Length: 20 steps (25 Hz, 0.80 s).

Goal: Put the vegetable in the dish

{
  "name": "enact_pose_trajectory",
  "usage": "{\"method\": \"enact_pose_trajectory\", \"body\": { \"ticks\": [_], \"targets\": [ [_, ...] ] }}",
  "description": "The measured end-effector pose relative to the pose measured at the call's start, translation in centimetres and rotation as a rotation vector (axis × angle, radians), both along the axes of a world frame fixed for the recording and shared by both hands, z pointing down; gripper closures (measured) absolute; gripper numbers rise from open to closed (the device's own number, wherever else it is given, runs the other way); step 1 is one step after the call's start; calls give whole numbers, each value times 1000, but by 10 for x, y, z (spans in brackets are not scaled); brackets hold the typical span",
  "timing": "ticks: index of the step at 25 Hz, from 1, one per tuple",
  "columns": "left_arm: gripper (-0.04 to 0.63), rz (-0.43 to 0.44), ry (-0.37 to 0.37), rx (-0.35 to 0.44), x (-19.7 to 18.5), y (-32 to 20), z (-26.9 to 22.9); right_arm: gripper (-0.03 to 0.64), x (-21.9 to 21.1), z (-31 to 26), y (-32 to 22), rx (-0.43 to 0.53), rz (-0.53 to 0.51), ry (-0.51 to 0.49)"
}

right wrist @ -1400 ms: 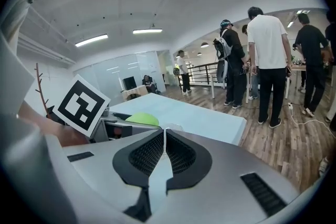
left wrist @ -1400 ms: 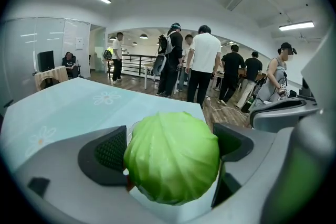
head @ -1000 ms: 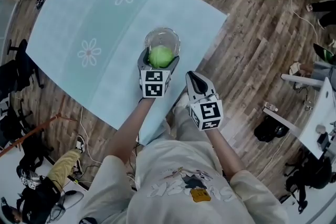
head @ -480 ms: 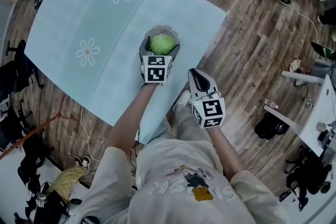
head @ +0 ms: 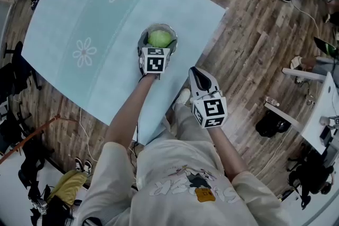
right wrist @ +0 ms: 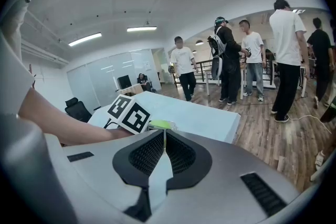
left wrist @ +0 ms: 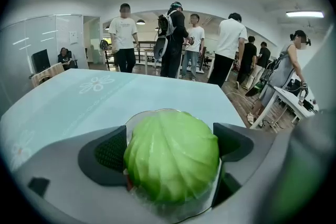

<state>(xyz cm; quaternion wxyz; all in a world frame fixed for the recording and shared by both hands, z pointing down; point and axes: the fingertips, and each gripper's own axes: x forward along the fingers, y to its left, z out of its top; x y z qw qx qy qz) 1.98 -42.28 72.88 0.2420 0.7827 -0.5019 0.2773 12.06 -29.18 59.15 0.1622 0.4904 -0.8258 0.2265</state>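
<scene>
Nearest the body, the right gripper [head: 198, 78] hangs off the table edge above the brown wood-plank floor [head: 249, 24]. Its jaws are pressed together w/ nothing btwn them, and in the right gripper view the black ribbed pads [right wrist: 149, 152] meet in one thin line. Further out, the person's left arm reaches over the table w/ pale blue cloth & white flower prints [head: 90, 13], and the left gripper [head: 158, 44] sits near that table's right edge. Its jaws are spread wide & clamp the round green cabbage [left wrist: 171, 160], one pad touching each side, so the veg fills the whole gap. Directly under the cabbage is the clear glass bowl [left wrist: 145, 113]: rim shows just past the veg's far side, glass wall visible below it btwn the jaws. In the head view the cabbage lies inside the bowl's outline, approx. centred. Can't tell if it rests on the bowl's bottom. Beyond the bowl, bare cloth runs to the far table edge. In the bkgd, several people [left wrist: 176, 39] stand on the floor, well apart from the table, and a white desk [left wrist: 291, 99] stands at right.
</scene>
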Motion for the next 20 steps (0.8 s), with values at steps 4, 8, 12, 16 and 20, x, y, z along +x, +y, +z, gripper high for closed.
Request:
{"method": "enact_pose_trajectory", "body": {
  "ticks": [4,8,12,16,20],
  "targets": [
    [69,-10,-13,-5,0,-6,4,586,4,2,1,-5,2,5],
    [69,-2,-37,-26,3,-6,6,586,8,4,4,-9,8,7],
    [87,-32,-7,53,1,-14,-10,586,13,5,6,-10,11,7],
    [87,-25,14,98,-1,-19,-32,586,12,5,6,-9,16,3],
    [87,-4,-1,94,-1,-12,-33,586,10,1,8,-4,15,0]
  ]
}}
